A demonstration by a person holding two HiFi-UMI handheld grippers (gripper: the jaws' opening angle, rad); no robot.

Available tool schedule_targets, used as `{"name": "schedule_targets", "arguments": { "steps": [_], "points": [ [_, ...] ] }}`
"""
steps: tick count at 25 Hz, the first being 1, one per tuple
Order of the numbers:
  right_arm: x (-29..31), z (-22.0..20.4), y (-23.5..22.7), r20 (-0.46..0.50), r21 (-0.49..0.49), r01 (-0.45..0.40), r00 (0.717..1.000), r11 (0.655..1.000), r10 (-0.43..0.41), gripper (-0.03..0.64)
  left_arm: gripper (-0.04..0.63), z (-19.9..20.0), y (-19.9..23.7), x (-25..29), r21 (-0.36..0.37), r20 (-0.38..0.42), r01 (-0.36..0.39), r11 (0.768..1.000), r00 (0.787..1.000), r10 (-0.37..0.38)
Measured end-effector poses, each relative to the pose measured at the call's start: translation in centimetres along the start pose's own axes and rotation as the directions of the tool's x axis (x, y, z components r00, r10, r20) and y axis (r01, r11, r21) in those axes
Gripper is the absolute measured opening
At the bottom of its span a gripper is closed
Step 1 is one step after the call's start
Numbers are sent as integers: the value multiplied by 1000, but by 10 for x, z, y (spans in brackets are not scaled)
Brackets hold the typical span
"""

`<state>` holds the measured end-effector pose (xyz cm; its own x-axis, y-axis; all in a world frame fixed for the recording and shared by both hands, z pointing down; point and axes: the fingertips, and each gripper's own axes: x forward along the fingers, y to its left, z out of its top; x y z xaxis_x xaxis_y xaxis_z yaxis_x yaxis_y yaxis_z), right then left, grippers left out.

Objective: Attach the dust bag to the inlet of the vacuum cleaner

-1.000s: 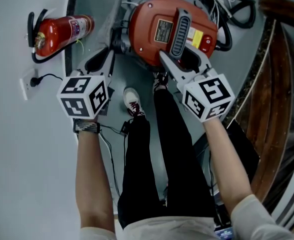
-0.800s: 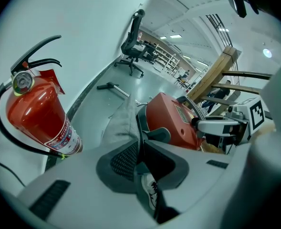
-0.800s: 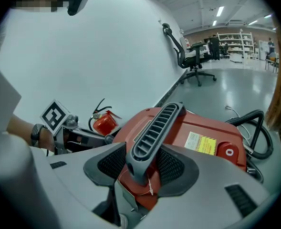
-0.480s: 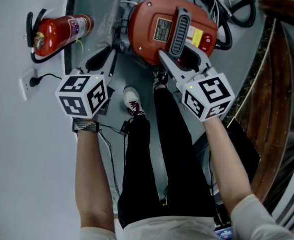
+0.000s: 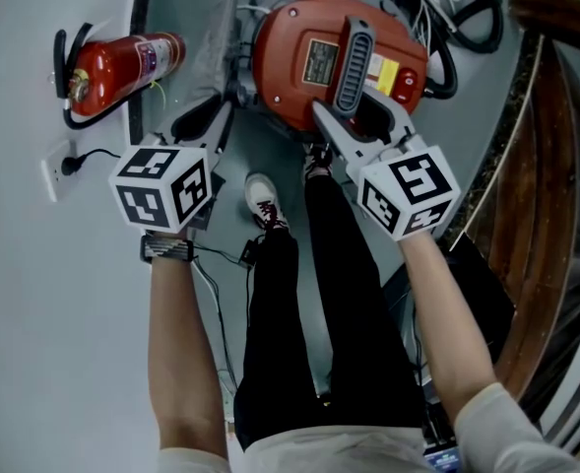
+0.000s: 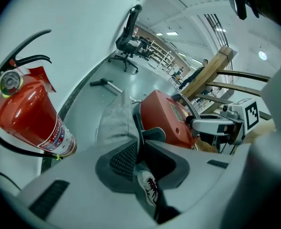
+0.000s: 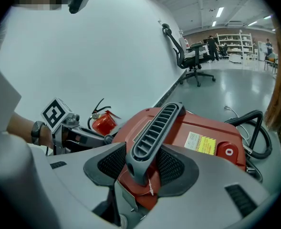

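vacuum cleaner (image 5: 309, 67): red, on the floor at my feet | dust bag (image 6: 115, 123): grey, slack against the vacuum's left flank, inlet hidden from me | handle (image 7: 152, 128): atop the vacuum, my right claw (image 7: 147, 163) clamps it, I judge to steady the body | left claw (image 6: 139, 149): pinched onto the bag's edge beside the vacuum, apparently to steer it on
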<state>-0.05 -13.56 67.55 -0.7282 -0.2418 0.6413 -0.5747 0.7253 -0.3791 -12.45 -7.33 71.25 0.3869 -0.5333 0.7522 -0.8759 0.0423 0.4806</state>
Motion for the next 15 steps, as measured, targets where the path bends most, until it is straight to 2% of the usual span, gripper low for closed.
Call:
{"name": "schedule_targets", "arguments": {
  "steps": [3,8,15],
  "points": [
    [0,1,-1,-5,-3,-5,1000,1000,5,209,55,1,0,1,36,-20,-12,999,1000,13],
    [0,-1,0,-46,-19,-47,998,999,46,209,61,-2,2,-1,129,-52,-71,989,996,78],
    [-12,-7,-2,-142,-84,-116,985,990,103,209,43,-5,3,-16,166,-55,-82,983,994,93]
  ]
}}
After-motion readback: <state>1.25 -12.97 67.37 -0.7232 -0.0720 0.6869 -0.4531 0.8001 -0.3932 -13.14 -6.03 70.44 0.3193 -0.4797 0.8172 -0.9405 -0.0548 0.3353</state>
